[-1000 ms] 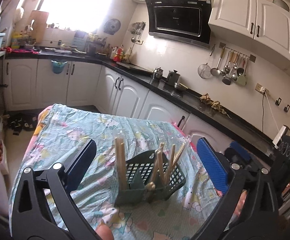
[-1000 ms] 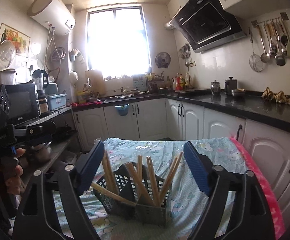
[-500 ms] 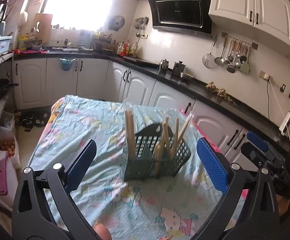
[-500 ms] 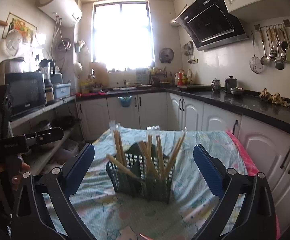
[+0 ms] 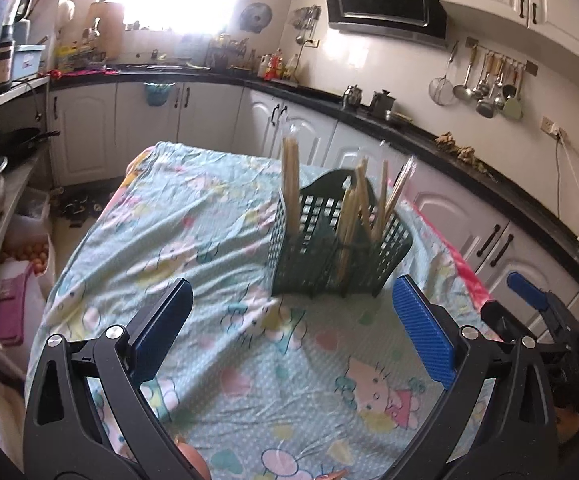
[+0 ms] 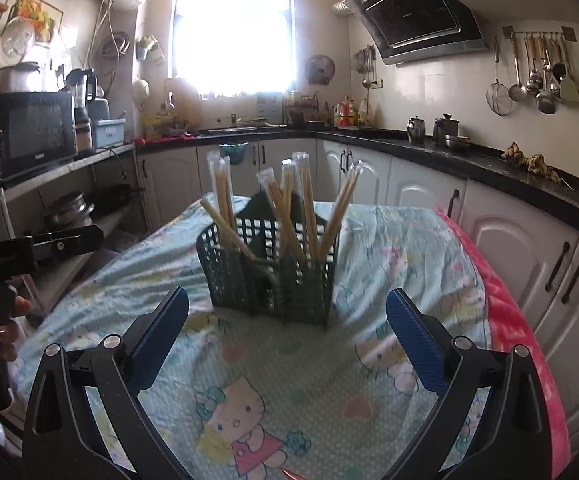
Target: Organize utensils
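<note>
Left gripper: spread wide, empty, above the cartoon-print cloth. Ahead of it, slightly right: green basket on the cloth, wrapped chopsticks upright and leaning inside. Right gripper: just widened fully, empty, basket straight ahead.

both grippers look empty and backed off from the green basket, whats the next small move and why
Probably bring the right gripper forward to the one wrapped pair of wooden chopsticks that leans out over the left rim of the dark green plastic mesh basket. Both grippers, the left gripper too, stand open and empty, short of the basket on the cartoon-print cloth; the other pairs stand more upright inside.
</note>
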A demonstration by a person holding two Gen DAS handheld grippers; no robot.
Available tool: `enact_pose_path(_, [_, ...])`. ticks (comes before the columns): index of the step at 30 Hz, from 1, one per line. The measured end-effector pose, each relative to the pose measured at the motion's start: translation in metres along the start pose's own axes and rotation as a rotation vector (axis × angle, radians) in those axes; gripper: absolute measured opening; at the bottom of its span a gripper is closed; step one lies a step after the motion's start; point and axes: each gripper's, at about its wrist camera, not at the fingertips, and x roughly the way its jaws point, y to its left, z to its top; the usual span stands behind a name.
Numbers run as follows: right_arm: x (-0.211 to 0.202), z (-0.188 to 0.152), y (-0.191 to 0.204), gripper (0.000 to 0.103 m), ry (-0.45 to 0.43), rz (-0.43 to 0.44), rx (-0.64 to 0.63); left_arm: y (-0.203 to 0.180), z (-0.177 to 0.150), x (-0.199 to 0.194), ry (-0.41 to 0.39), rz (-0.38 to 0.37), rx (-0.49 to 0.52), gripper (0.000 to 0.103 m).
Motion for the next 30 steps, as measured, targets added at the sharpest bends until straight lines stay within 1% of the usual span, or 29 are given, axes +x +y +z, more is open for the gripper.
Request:
enact_pose_path(5, [0.001, -0.019, 0.001, 0.096, -0.015, -0.035, 0.002, 0.0, -0.019, 0.003, 0.009, 0.005, -0.006, 0.092])
enact_pose_path(9, [0.002, -0.027, 0.001, 0.096, -0.037, -0.056, -0.016, -0.003, -0.029, 0.004, -0.014, 0.023, 0.016, 0.092])
enact_pose_path(12, [-0.001, -0.029, 0.002, 0.096, -0.071, -0.059, -0.025, -0.007, -0.035, 0.003, -0.047, 0.038, 0.038, 0.092])
enact_pose_path(13, [-0.004, -0.03, 0.003, 0.096, -0.094, -0.059, -0.03, -0.009, -0.038, 0.002, -0.063, 0.042, 0.044, 0.092])
enact_pose_path(17, [-0.015, -0.031, 0.004, 0.096, -0.168, -0.072, -0.036, -0.011, -0.041, -0.002, -0.108, 0.04, 0.036, 0.092])
enact_pose_path(19, [-0.018, -0.03, 0.006, 0.096, -0.19, -0.075, -0.043, -0.012, -0.04, -0.004, -0.121, 0.045, 0.038, 0.092])
enact_pose_path(23, [-0.018, -0.029, 0.005, 0.096, -0.198, -0.068, -0.042, -0.013, -0.039, -0.006, -0.139, 0.049, 0.039, 0.092])
enact_pose_path(30, [-0.018, -0.03, 0.007, 0.096, -0.192, -0.068, -0.045, -0.013, -0.039, -0.006, -0.142, 0.045, 0.035, 0.092])
